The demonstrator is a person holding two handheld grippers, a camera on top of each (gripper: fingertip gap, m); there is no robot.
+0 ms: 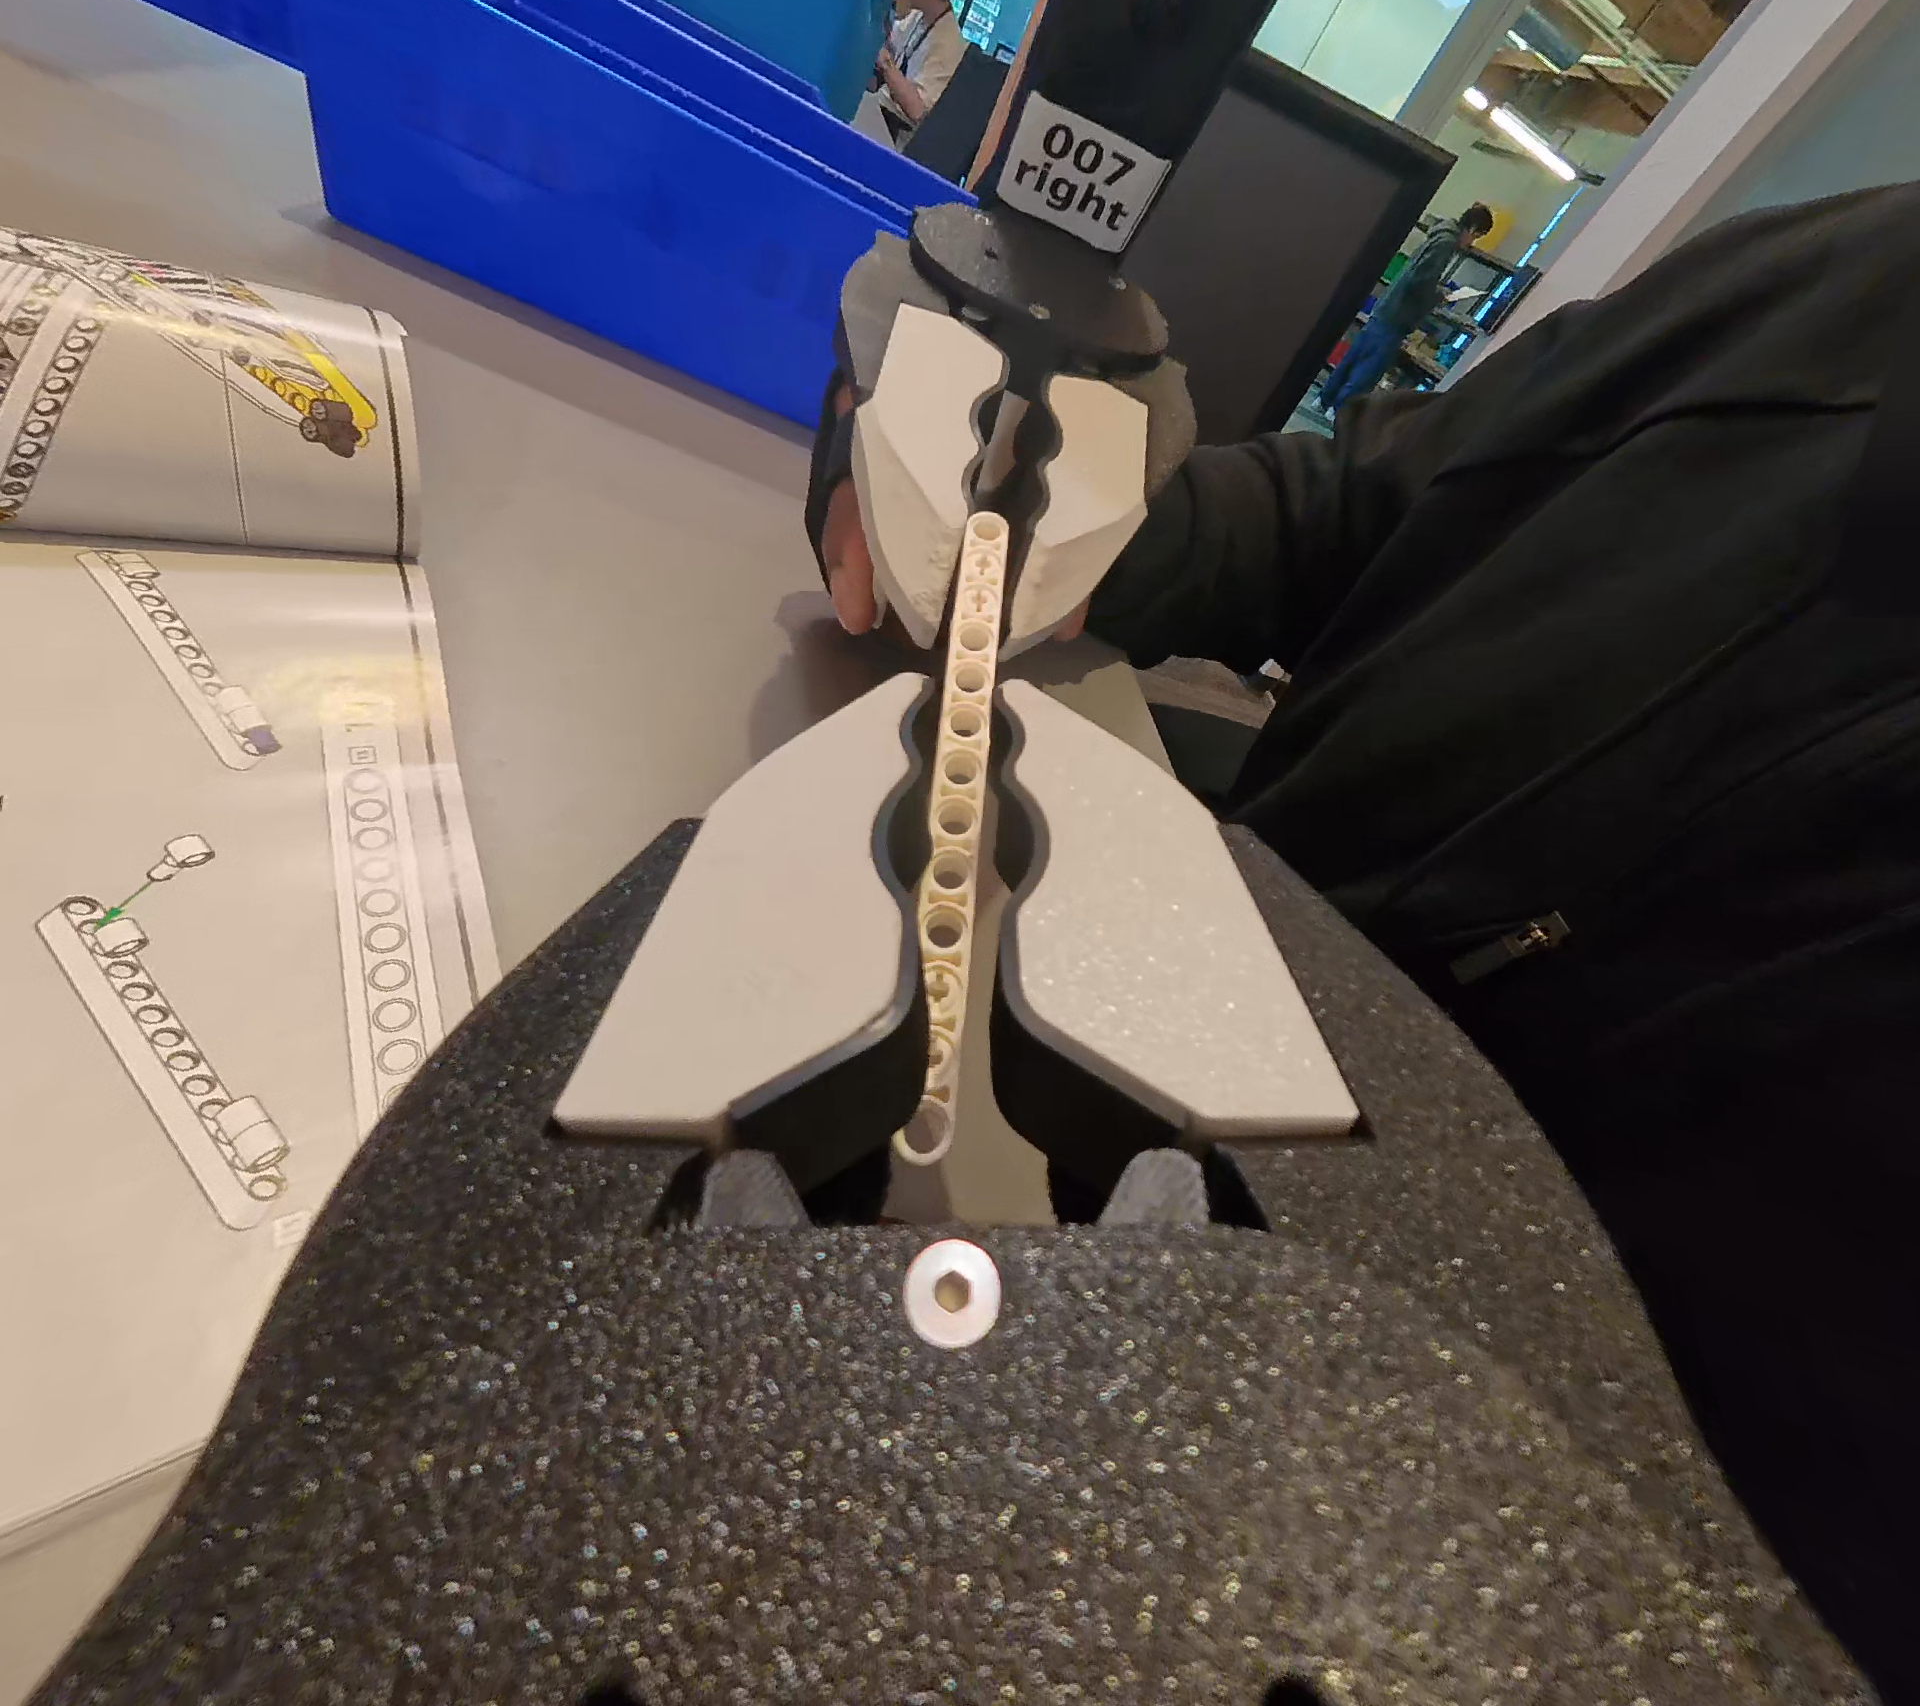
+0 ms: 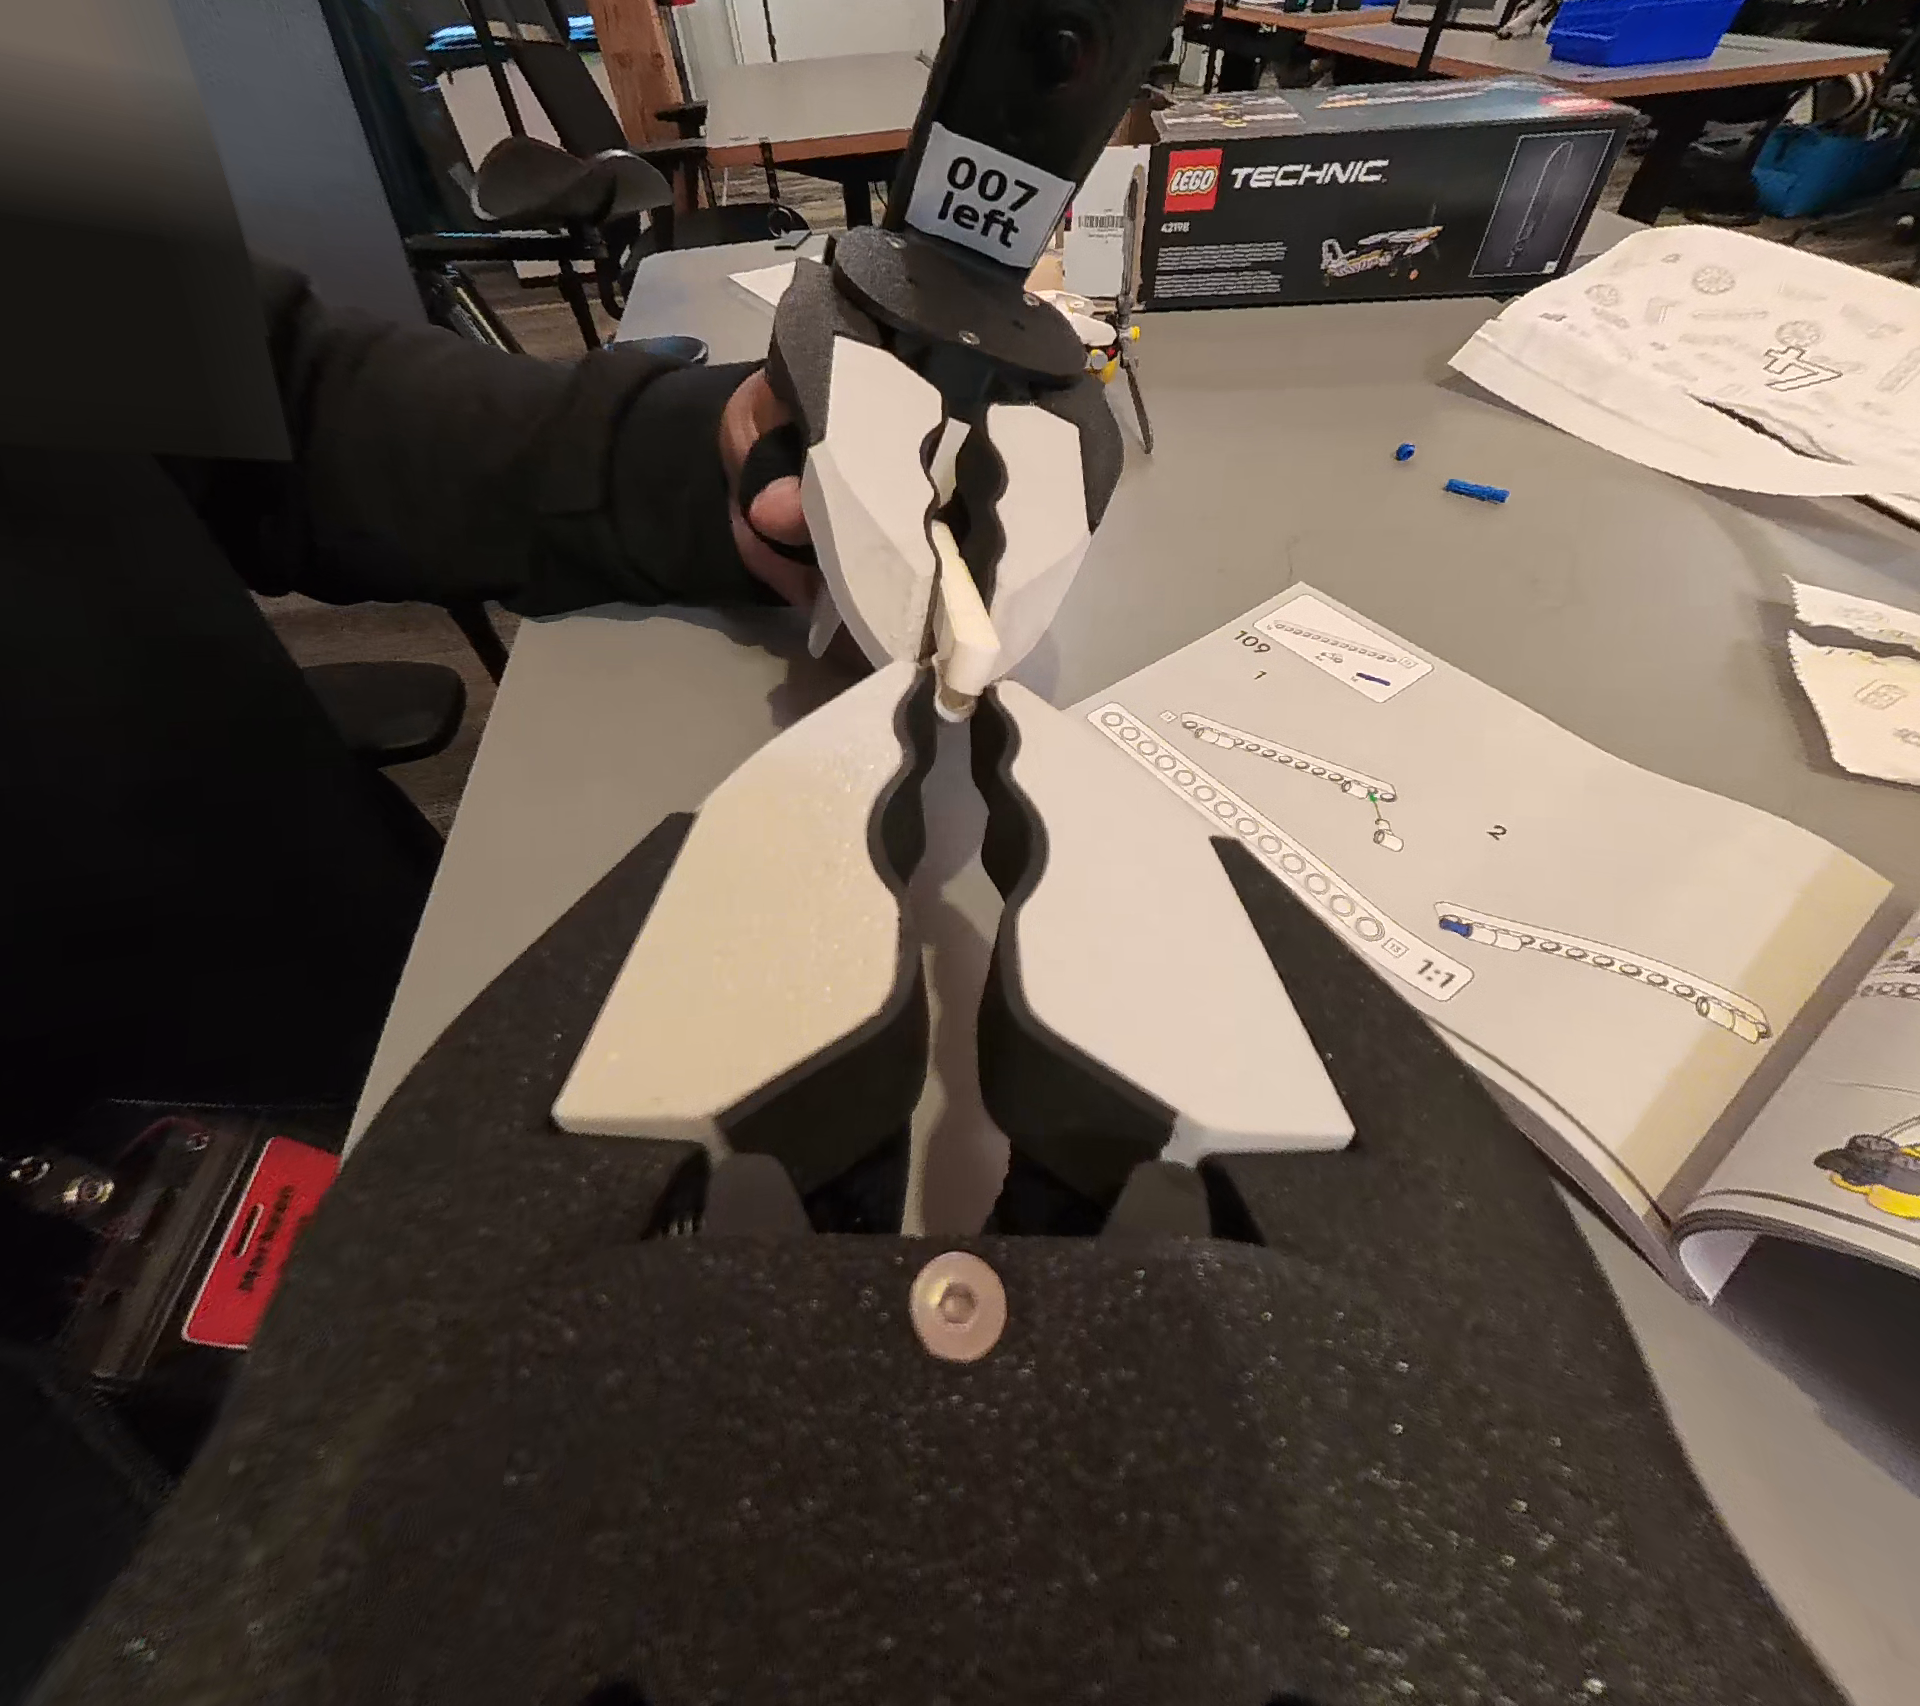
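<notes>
Two foam-padded grippers (image 1: 964,700) (image 2: 951,700) pinch one holed white plastic beam (image 1: 961,783).

Each camera sits just behind its own jaws and looks forward along them, low over the grey bench (image 1: 623,576). The left wrist view faces the right gripper (image 1: 982,607) head-on, close ahead of its jaws, with blue bins (image 1: 582,129) beyond to the left. The right wrist view faces the left gripper (image 2: 951,669) the same way, its tips almost meeting the other's. Both views share the white holed beam (image 1: 961,825) and the open instruction booklet (image 2: 1455,877) lying beside the jaws.
</notes>
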